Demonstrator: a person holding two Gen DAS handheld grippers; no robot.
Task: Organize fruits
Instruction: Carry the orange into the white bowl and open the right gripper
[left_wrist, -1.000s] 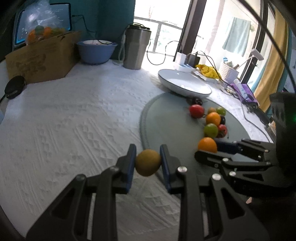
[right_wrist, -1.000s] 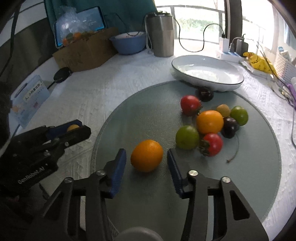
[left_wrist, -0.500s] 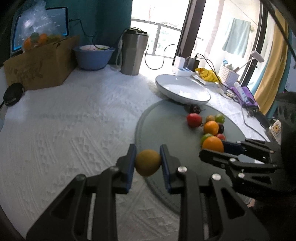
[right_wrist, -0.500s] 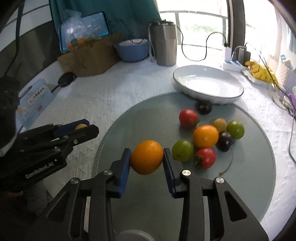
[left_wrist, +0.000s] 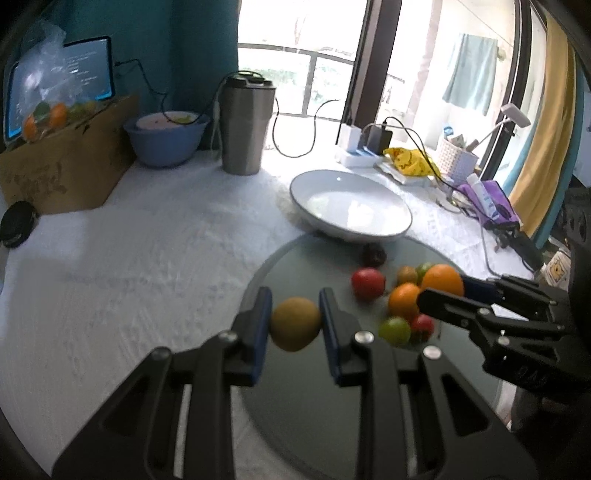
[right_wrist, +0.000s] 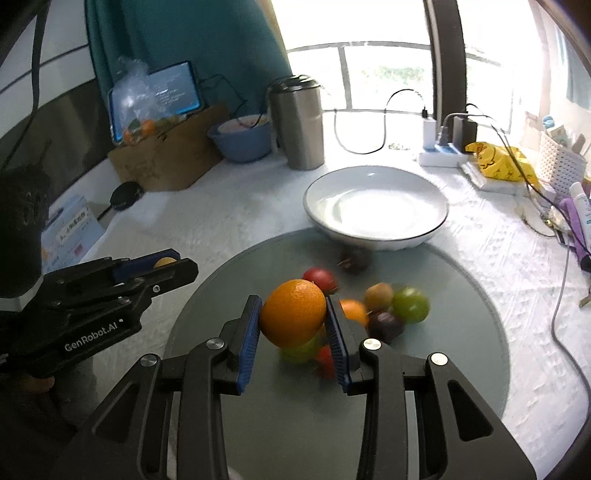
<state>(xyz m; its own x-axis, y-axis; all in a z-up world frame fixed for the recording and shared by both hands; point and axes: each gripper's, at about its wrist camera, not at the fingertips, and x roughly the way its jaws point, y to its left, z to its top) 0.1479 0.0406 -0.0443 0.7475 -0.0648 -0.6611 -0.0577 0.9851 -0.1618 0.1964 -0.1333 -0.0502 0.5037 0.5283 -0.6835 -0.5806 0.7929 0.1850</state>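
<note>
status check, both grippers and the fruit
Left gripper shut on yellow-brown fruit. Right gripper shut on orange. White bowl empty, path unobstructed.

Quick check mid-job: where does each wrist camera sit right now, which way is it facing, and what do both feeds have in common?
Left wrist: rides the left hand-held gripper, facing across the grey mat toward the white bowl; its fingers clamp a yellow-brown fruit; the right hand-held gripper enters from the right.
Right wrist: rides that gripper, facing the bowl from above the mat; its fingers clamp an orange; the left gripper shows at left.
Shared: bowl, mat, fruit pile, steel tumbler.
</note>
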